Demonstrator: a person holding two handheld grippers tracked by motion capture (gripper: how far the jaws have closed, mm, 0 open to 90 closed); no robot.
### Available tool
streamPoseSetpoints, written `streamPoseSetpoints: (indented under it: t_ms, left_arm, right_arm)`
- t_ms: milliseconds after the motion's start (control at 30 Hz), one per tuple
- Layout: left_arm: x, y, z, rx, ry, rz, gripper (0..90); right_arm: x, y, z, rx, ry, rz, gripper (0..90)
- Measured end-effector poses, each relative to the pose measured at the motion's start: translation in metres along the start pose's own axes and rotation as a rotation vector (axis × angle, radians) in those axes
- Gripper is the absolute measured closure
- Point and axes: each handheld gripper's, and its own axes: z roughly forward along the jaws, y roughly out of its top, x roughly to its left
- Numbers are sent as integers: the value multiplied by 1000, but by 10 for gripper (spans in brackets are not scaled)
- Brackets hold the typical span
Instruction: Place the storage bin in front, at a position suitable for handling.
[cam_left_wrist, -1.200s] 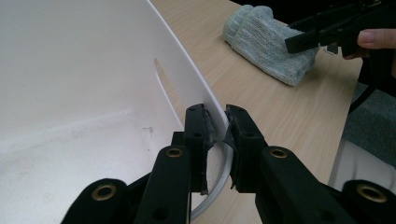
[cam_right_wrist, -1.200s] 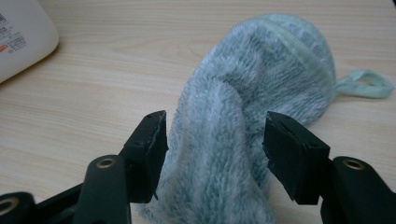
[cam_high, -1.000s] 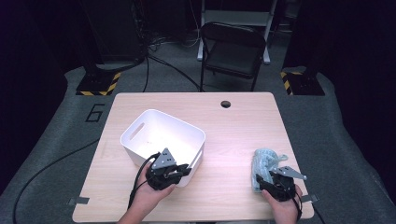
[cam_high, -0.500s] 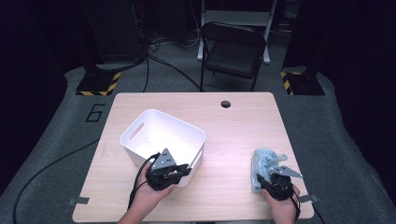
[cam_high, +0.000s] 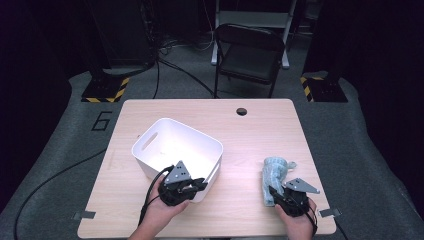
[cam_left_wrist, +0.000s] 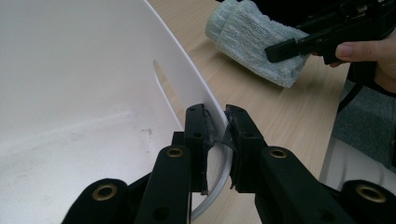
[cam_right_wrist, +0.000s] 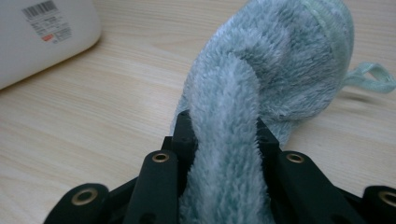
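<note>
We've got the left gripper (cam_high: 197, 184) clamped on the white bin's (cam_high: 150, 157) near wall, probably so it won't slide on the counter (cam_high: 250, 135). The right gripper (cam_high: 276, 192) has just been closing and now pinches the fuzzy teal sock (cam_high: 274, 170) lying right of the bin, likely headed inside.

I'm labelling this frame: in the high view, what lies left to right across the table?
White bin → left claw gripping its rim → light blue towel → right claw clamped on the towel.
</note>
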Motion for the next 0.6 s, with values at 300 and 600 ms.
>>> streamPoseSetpoints:
  t_ms: [300,600]
  left_arm:
    - [-13,2,6,5,-47,24,797]
    - [-30,4,13,7,-92,47,797]
  right_arm:
    - [25,3,4,0,50,-53,695]
    - [53,4,14,22,102,-108,694]
